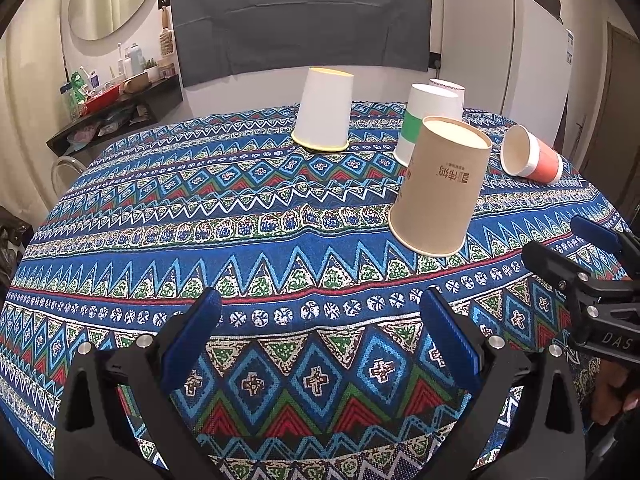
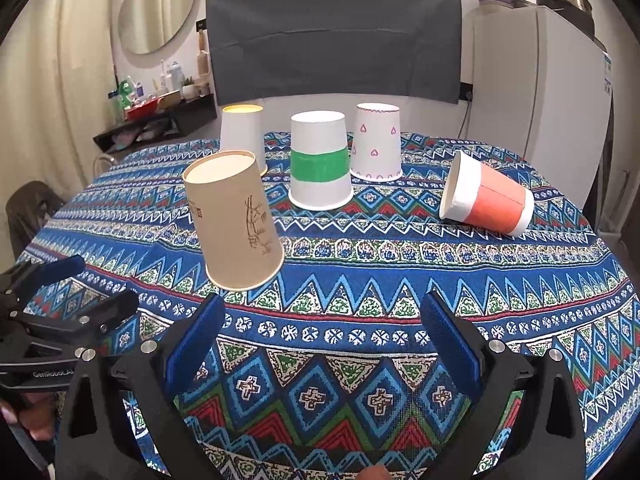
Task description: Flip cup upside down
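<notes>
Nearby, both grippers, left gripper (image 1: pixel 320 344) and right gripper (image 2: pixel 322 344), gape empty. Right of the upturned brown paper cup (image 2: pixel 236 220), an orange-banded paper cup (image 2: pixel 490 200) lies sideways; a clumsy pinch could roll it away.

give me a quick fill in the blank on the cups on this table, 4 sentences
1. The number of cups on the patterned tablecloth is ____.
2. The orange cup is the only one lying on its ____.
3. The cup with a green band stands with its open mouth facing ____.
4. The left tongs and right tongs are both ____, holding nothing.

Missing words: five; side; down; open
</notes>
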{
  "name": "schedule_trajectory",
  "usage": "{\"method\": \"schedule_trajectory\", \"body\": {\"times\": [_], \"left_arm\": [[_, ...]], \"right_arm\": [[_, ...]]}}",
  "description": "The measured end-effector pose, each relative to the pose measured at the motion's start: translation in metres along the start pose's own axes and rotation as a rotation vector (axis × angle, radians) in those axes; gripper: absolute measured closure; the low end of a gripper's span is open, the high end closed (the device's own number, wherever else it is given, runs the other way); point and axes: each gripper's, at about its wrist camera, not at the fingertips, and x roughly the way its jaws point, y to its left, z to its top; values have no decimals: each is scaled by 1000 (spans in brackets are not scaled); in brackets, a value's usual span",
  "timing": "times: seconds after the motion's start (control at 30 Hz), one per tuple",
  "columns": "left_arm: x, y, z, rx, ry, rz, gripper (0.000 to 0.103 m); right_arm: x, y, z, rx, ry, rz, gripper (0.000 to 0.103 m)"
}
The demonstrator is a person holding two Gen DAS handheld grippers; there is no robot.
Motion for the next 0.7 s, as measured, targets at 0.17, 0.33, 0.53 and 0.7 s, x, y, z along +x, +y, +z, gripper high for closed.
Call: {"method": "schedule_trajectory", "body": {"times": [0.17, 0.33, 0.53, 0.7], "left_arm": [[0, 0, 0, 0, 3, -2, 6], [-1, 2, -1, -7, -3, -10, 6], [-1, 1, 0, -7, -4, -8, 6], [-1, 2, 0, -10, -5, -13, 6]], "right_arm": [[7, 5, 1, -29, 39, -2, 9], [6, 3, 1, -17, 31, -13, 9], [5, 5, 0, -29, 22, -19, 9], [3, 4, 0, -20, 15, -17, 9]]}}
